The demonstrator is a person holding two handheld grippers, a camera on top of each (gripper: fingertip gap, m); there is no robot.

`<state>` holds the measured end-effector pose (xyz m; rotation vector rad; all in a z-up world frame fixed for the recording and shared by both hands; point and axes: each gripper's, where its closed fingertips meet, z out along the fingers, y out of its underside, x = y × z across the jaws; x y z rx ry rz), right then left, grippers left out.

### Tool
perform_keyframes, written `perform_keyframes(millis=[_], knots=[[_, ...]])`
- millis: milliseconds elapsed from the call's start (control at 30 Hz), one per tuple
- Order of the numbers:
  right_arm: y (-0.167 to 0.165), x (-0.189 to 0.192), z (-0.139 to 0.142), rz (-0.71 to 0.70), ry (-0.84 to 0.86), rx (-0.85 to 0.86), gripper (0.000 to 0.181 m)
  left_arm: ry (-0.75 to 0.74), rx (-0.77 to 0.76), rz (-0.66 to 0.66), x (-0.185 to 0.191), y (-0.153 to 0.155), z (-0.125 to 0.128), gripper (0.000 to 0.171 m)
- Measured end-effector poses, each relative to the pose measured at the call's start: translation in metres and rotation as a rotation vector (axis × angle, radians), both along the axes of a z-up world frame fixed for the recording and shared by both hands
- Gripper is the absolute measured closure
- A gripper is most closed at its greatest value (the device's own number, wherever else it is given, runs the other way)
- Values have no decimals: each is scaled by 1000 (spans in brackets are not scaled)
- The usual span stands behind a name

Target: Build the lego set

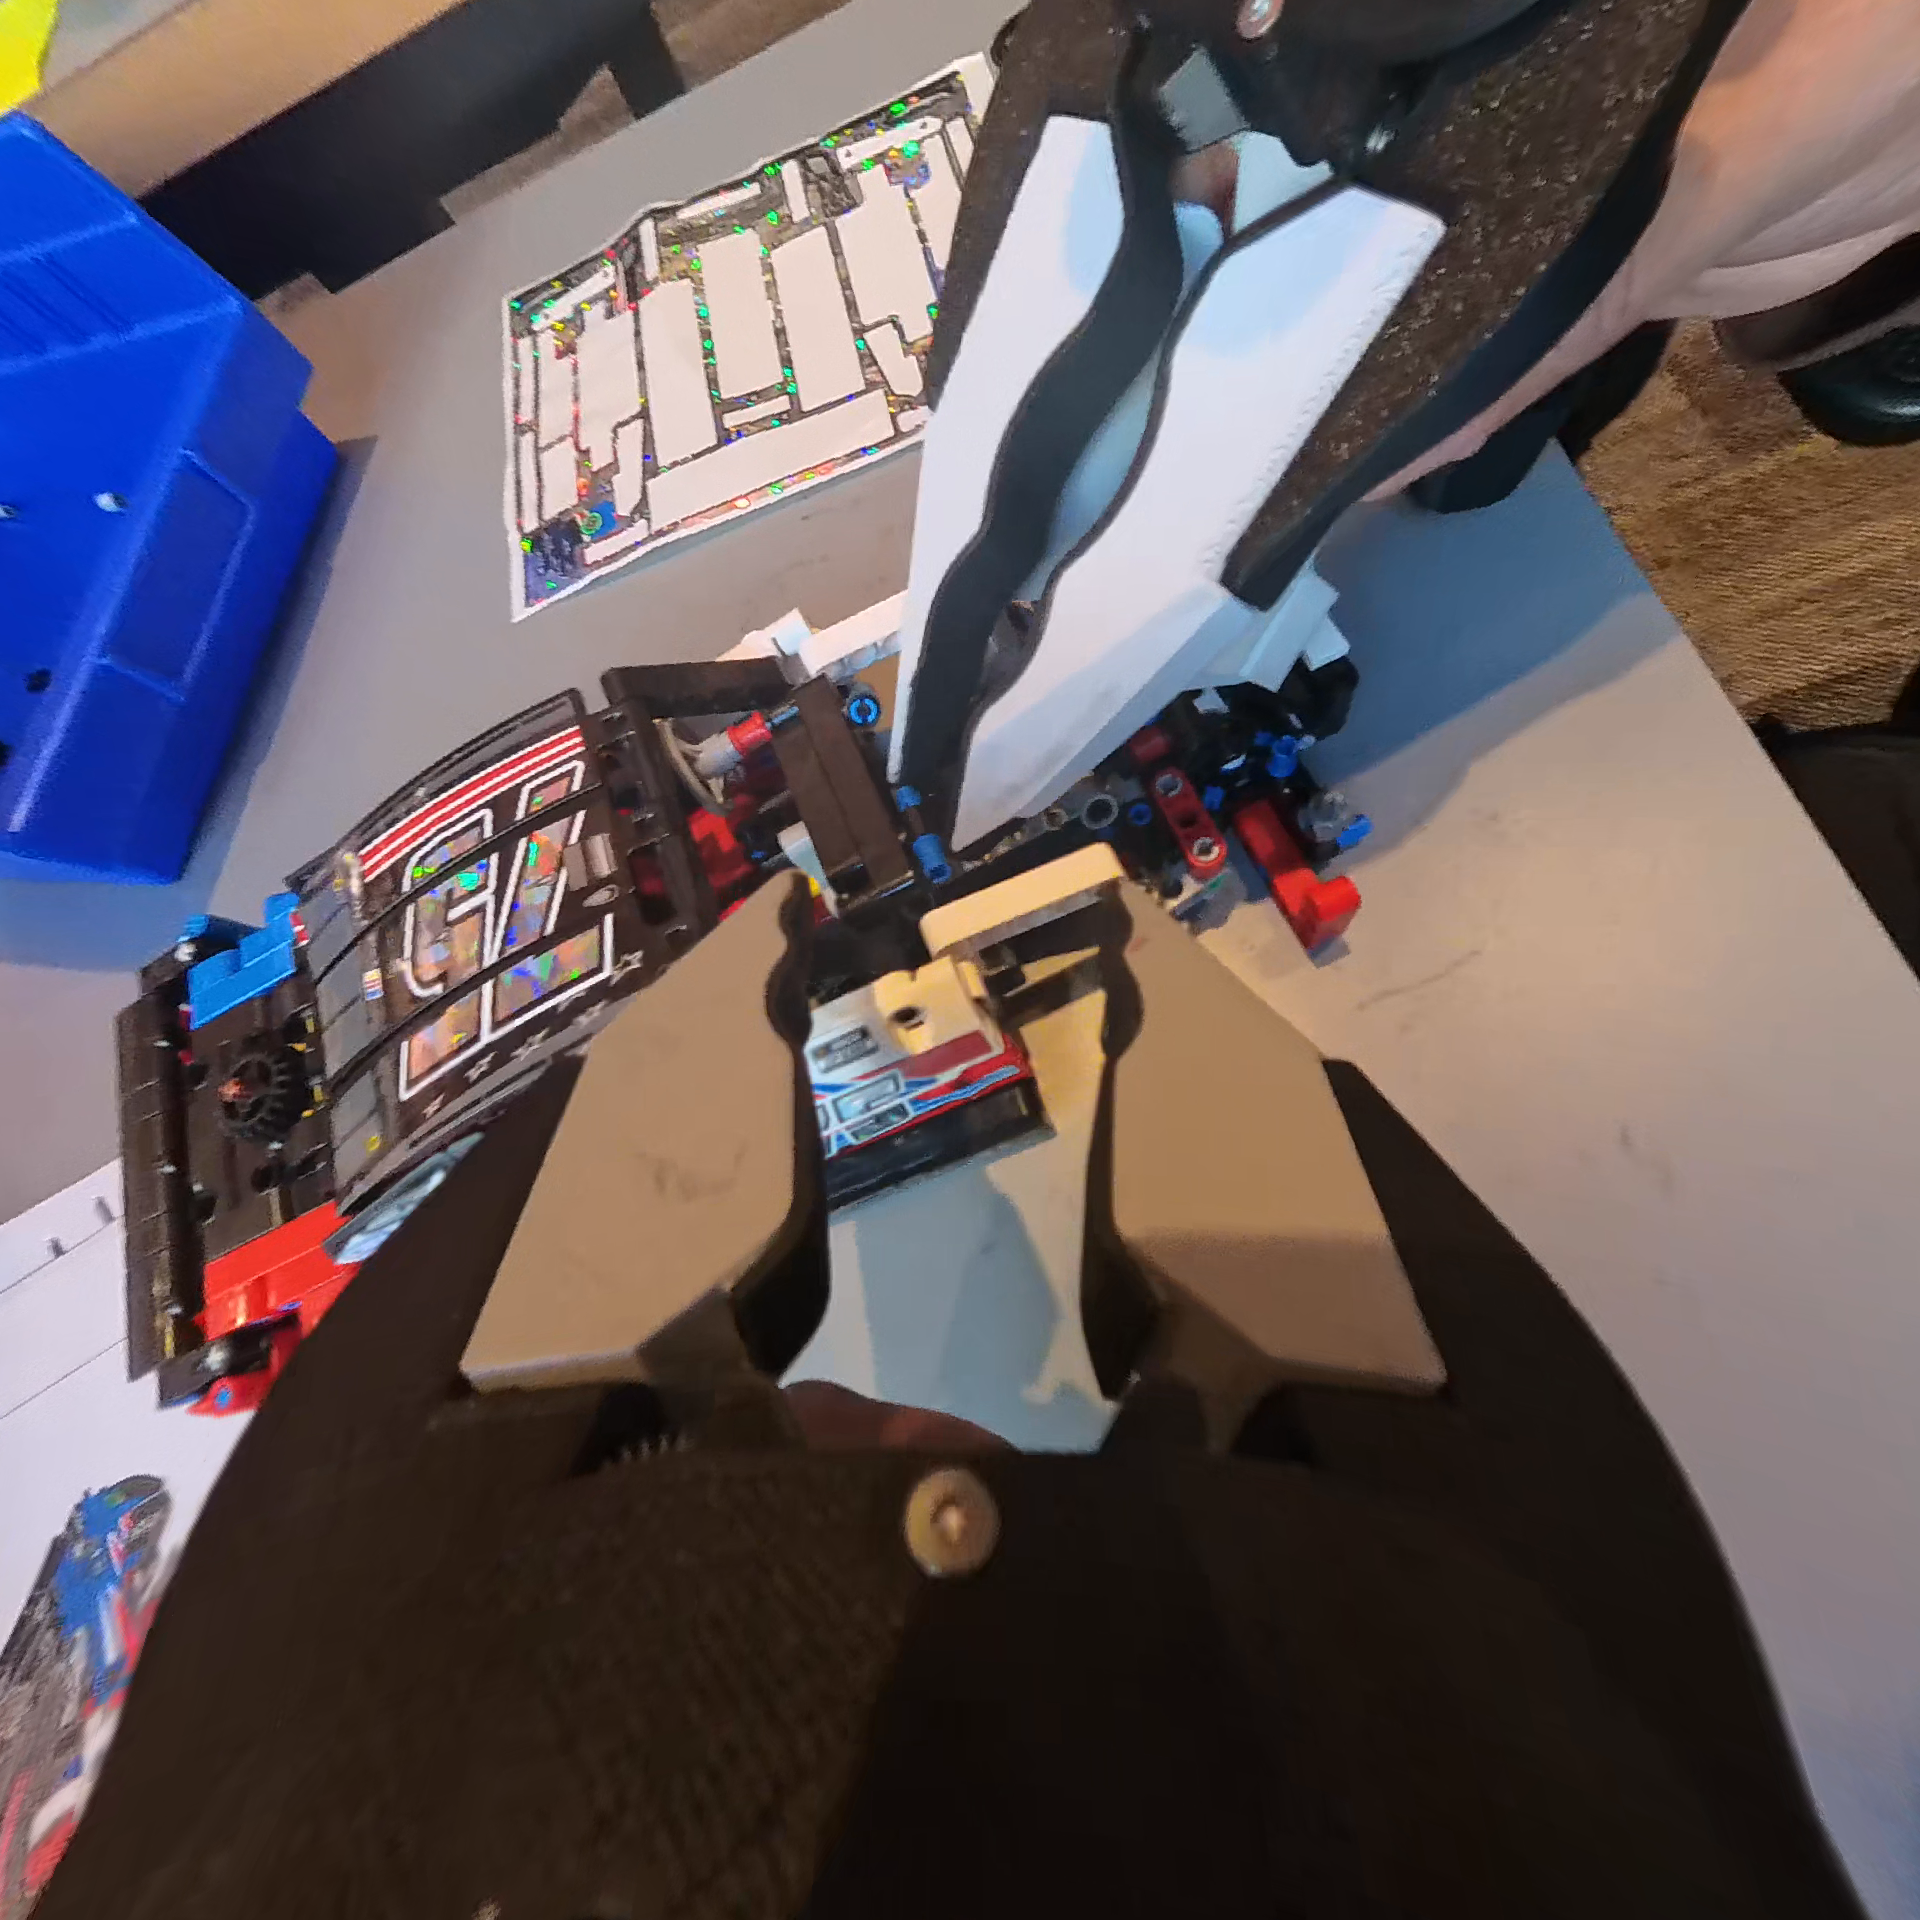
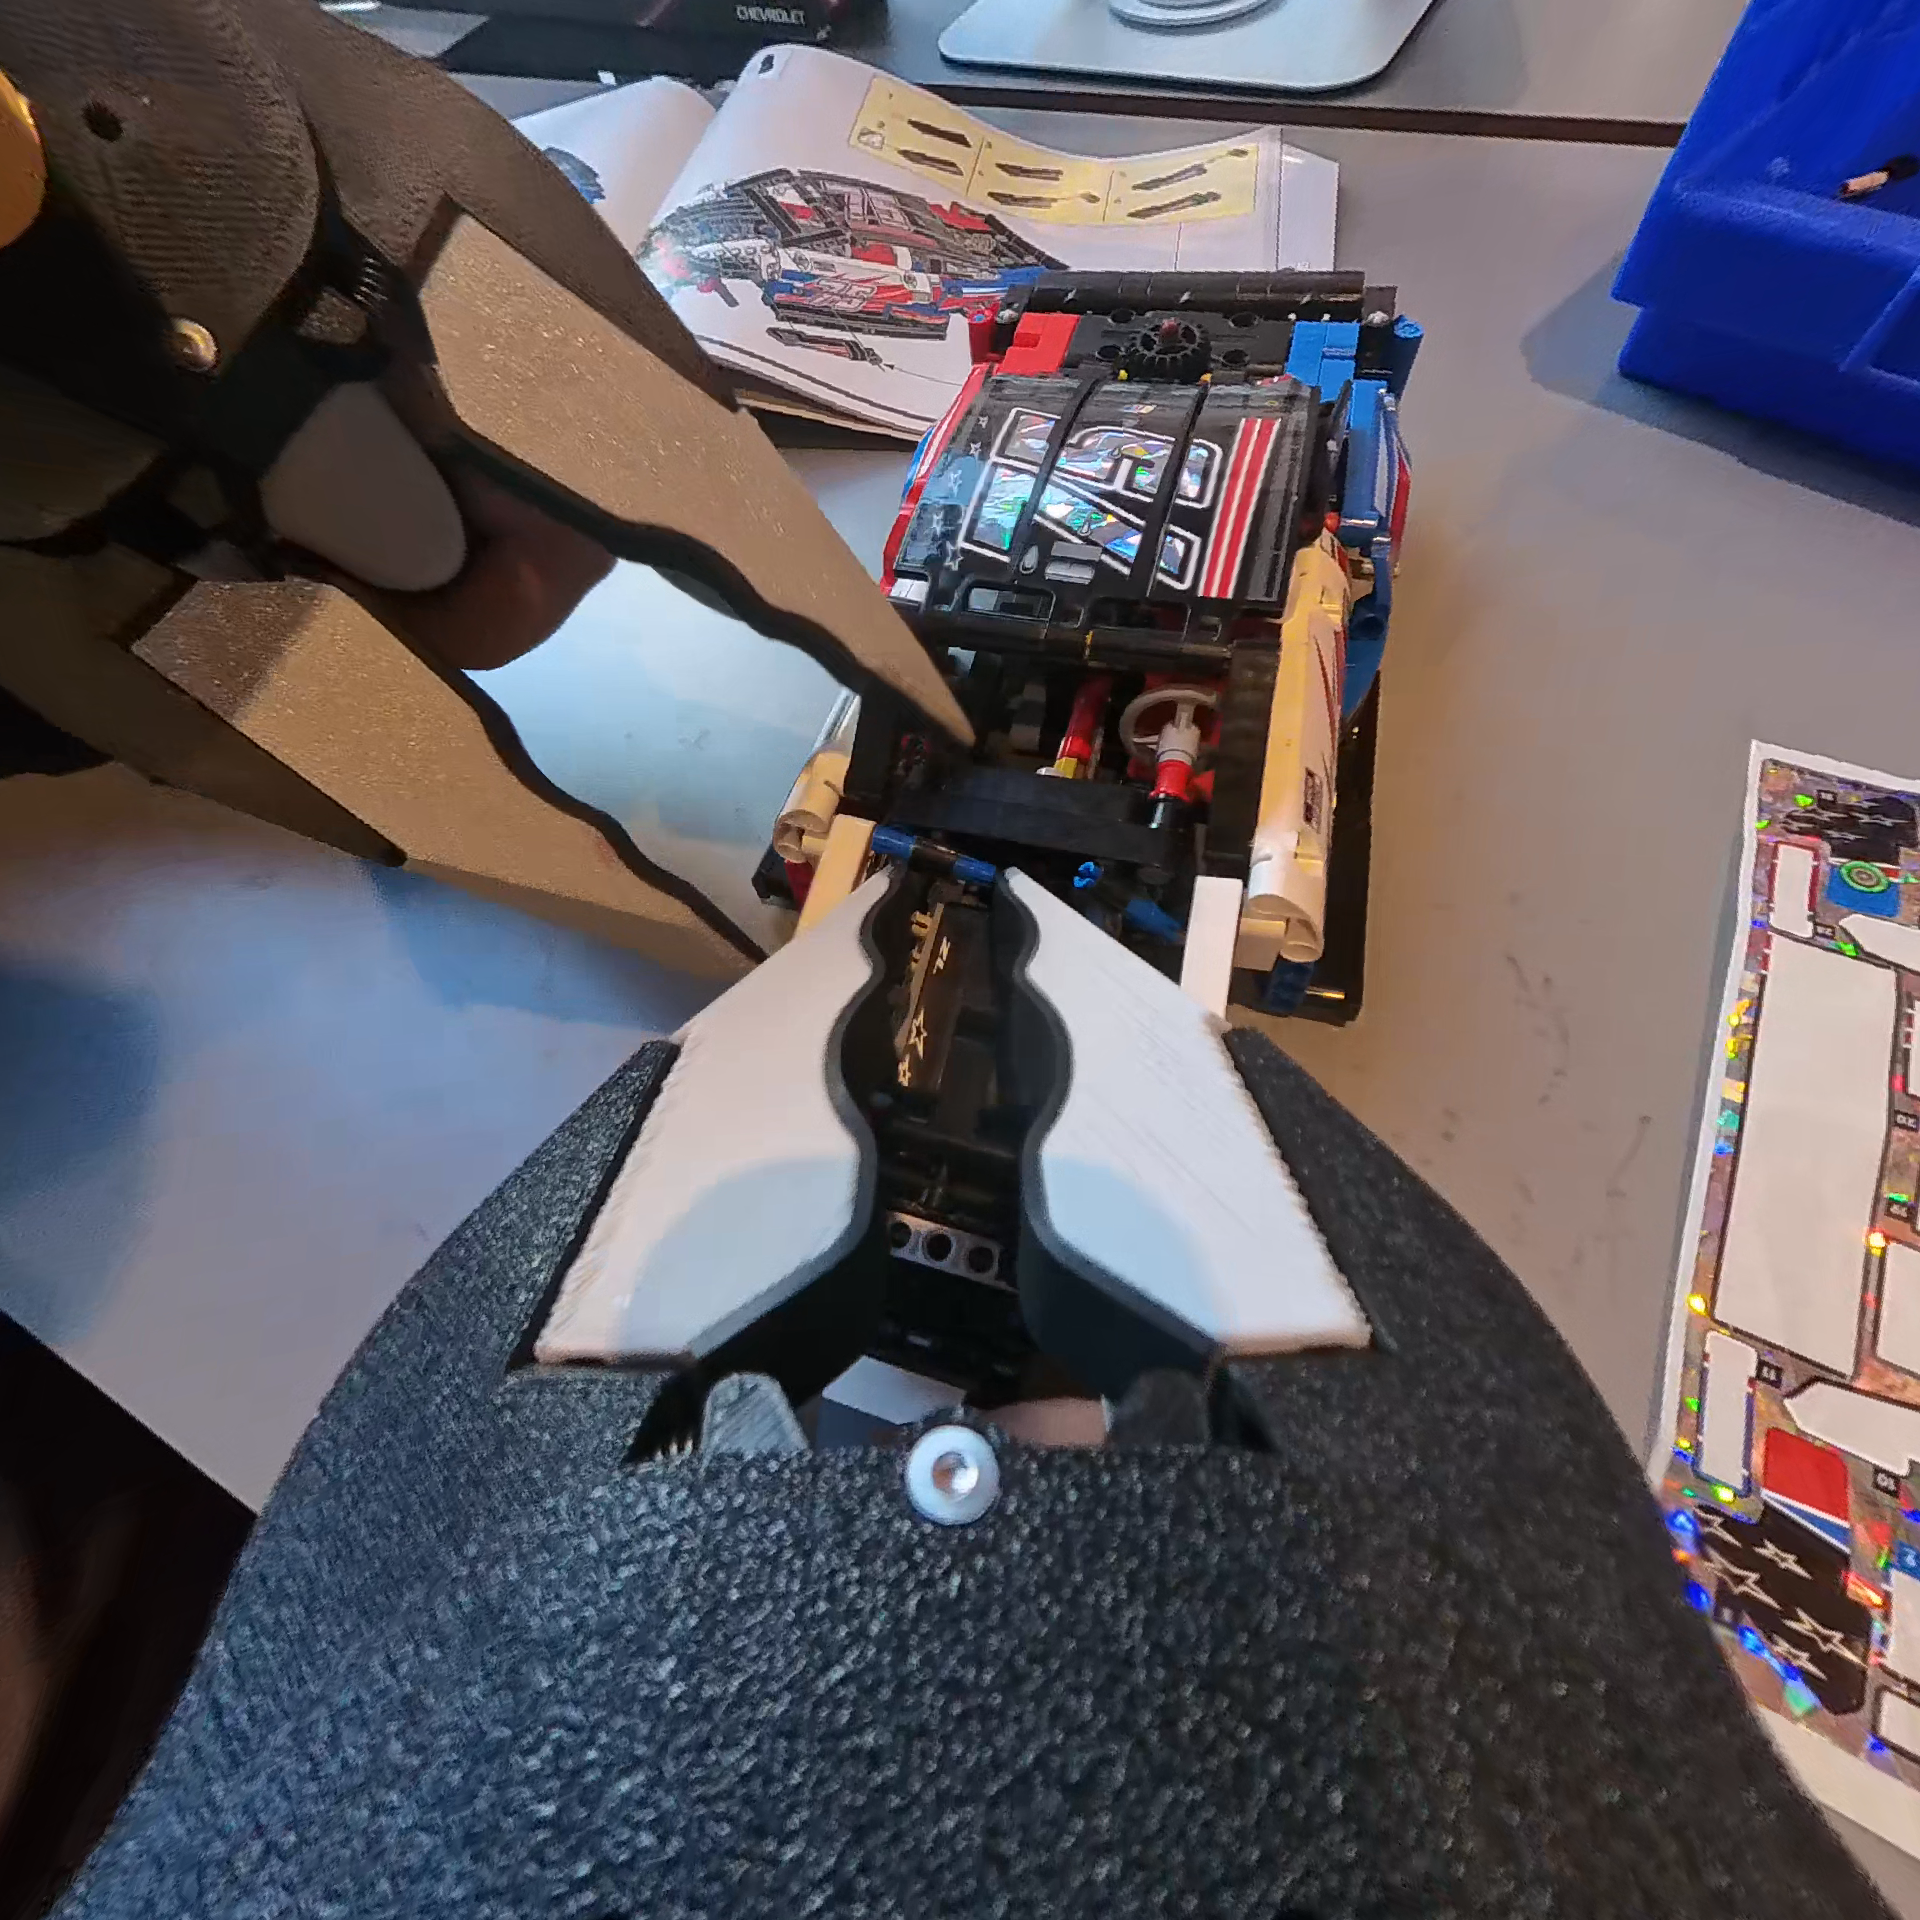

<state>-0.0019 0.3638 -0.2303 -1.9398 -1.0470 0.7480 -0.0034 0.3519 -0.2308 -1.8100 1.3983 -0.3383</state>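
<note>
The black, red, white and blue lego car [image 1: 468, 935] lies on the grey table, and it also shows in the right wrist view [image 2: 1122, 499]. My left gripper [image 1: 966, 909] is open, its grey fingers straddling the car's near side and a white panel [image 1: 1023, 894]. In the right wrist view it [image 2: 862, 847] comes in from the upper left, one tip touching the black cockpit frame. My right gripper [image 2: 948, 883] has white fingers nearly closed on a black starred panel [image 2: 920, 1003]. Its tips sit at a black bar with blue pins. From the left wrist view it [image 1: 935, 810] comes down onto the car's middle.
A shiny sticker sheet [image 1: 727, 343] lies beyond the car, to the right in the right wrist view [image 2: 1808, 1195]. A blue bin [image 1: 125, 520] [image 2: 1787, 208] stands beside it. The open instruction booklet [image 2: 935, 208] lies past the car. The table edge [image 1: 1662, 644] is close. The tips of both grippers are at nearly the same place.
</note>
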Motion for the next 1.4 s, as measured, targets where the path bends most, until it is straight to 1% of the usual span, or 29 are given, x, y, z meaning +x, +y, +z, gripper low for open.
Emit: perform_keyframes(millis=[33,167,467,600,733,767,833,867,933,1000,1133,1167,1200,1233,1267,1400], knots=[[0,0,0,3,-5,5,166,7,-17,-2,1,-1,-1,122],[0,0,0,16,-9,6,166,9,-57,-8,1,-1,-1,122],[1,-1,-1,35,-17,20,166,14,-79,18,2,3,-1,122],[2,-1,-1,42,-15,18,165,27,-70,34,1,4,0,120],[2,-1,-1,49,-12,15,165,23,-104,2,2,2,-1,123],[2,-1,-1,50,-11,14,165,23,-120,-12,1,1,0,122],[2,-1,-1,51,-8,12,165,-6,-177,-68,4,-6,4,100],[2,-1,-1,51,-8,12,165,-21,-194,-76,5,-6,6,98],[2,-1,-1,52,-8,13,165,-38,-217,-81,6,-5,7,99],[2,-1,-1,51,-10,14,165,-30,-249,-95,8,-9,3,97],[2,-2,-1,52,-10,13,165,-22,-253,-77,9,-9,2,95],[2,-2,-1,52,-11,13,165,-20,-259,-67,8,-8,2,97],[2,-2,-1,53,-13,16,165,-12,-257,-41,6,-5,2,104],[2,-2,-2,54,-17,20,165,-1,-253,-7,4,-1,3,115],[2,-2,-2,54,-21,25,165,6,-264,15,2,0,3,120],[3,-2,-2,55,-27,31,165,-23,-341,-16,8,-9,5,97]])
